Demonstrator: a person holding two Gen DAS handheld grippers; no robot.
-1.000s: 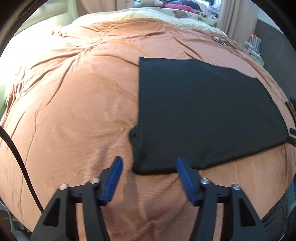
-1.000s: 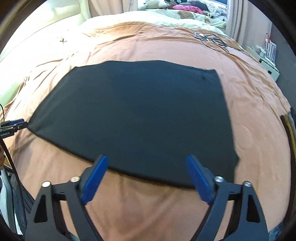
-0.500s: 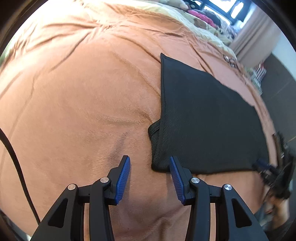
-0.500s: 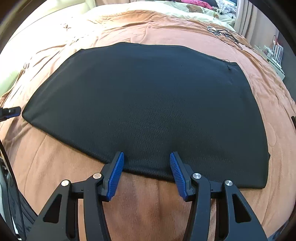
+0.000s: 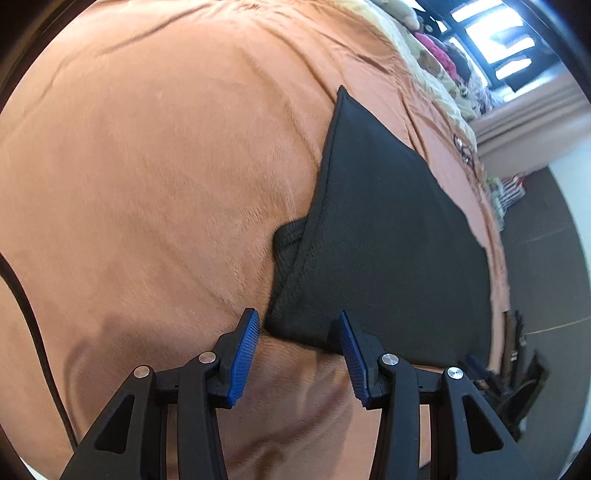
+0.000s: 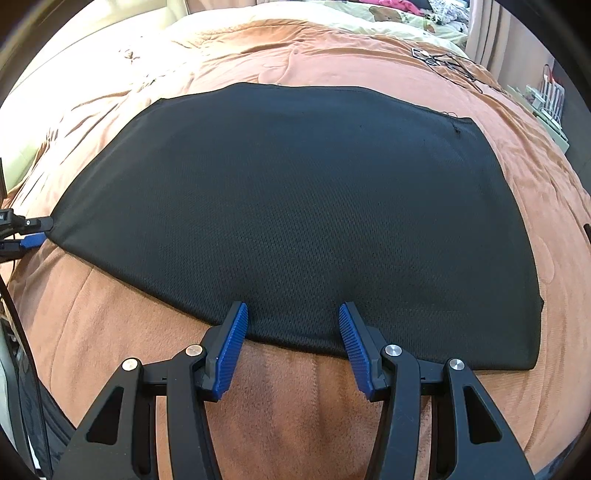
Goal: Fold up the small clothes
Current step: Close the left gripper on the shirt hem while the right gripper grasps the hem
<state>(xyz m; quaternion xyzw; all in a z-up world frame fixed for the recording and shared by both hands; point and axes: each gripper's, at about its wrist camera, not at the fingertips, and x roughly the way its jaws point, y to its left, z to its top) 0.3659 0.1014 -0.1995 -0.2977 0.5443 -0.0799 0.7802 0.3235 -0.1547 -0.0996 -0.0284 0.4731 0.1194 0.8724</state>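
Observation:
A black garment (image 6: 295, 192) lies spread flat on an orange blanket (image 6: 295, 398). My right gripper (image 6: 291, 317) is down at the garment's near hem, its blue pads (image 6: 232, 339) half apart and astride the edge without pinching it. In the left wrist view the garment (image 5: 388, 240) runs away to the right, a small fold poking out at its left side. My left gripper (image 5: 299, 325) straddles the near left corner, jaws apart, cloth lying loose between them. The left gripper's tip (image 6: 31, 232) also shows at that corner in the right wrist view.
The orange blanket (image 5: 147, 184) covers a wide bed. A dark cable (image 5: 33, 332) hangs at the left edge. Loose cables (image 6: 447, 61) lie on the far right of the bed. Piled bedding and clothes (image 6: 388, 11) sit at the far end. Dark floor (image 5: 546, 258) lies beyond the right side.
Both grippers came down to the garment's near edge and their jaws narrowed, the right one much more. The left gripper rolled and shifted onto the near left corner.

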